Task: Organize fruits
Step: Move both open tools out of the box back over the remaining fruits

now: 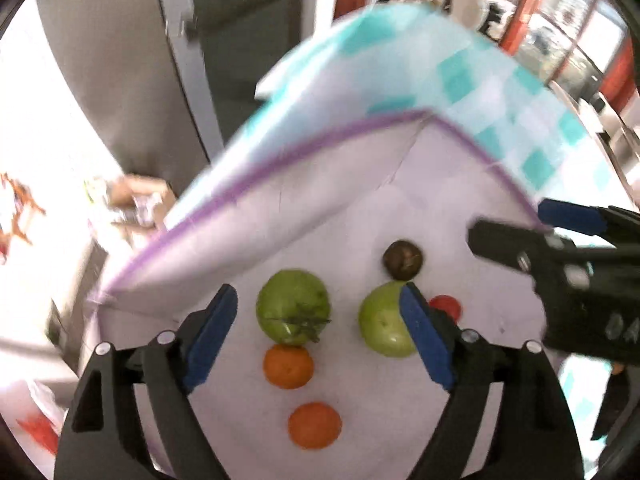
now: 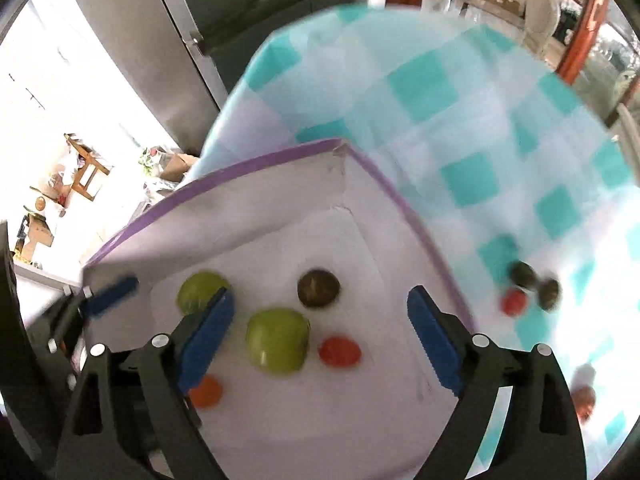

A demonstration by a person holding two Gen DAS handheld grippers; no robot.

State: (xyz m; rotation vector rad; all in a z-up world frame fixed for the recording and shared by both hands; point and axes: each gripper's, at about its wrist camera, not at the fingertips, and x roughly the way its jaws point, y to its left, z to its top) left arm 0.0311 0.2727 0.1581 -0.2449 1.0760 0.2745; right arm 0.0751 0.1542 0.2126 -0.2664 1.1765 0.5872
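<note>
A white box (image 1: 280, 208) with a purple rim holds two green apples (image 1: 293, 306) (image 1: 382, 326), two oranges (image 1: 288, 366) (image 1: 315, 425), a brown round fruit (image 1: 402, 260) and a red one (image 1: 446, 307). My left gripper (image 1: 320, 340) is open above the fruit in the box. My right gripper (image 2: 320, 336) is open above the box over a green apple (image 2: 277, 346), near a red fruit (image 2: 340, 351) and a brown fruit (image 2: 319, 288). The right gripper also shows in the left wrist view (image 1: 536, 224) at the box's right rim.
The box (image 2: 224, 216) stands on a teal-and-white checked tablecloth (image 2: 460, 120). On the cloth to the right lie two dark fruits (image 2: 524, 273), a red fruit (image 2: 514, 302) and another reddish fruit (image 2: 583, 400). A grey fridge (image 2: 168, 32) stands behind.
</note>
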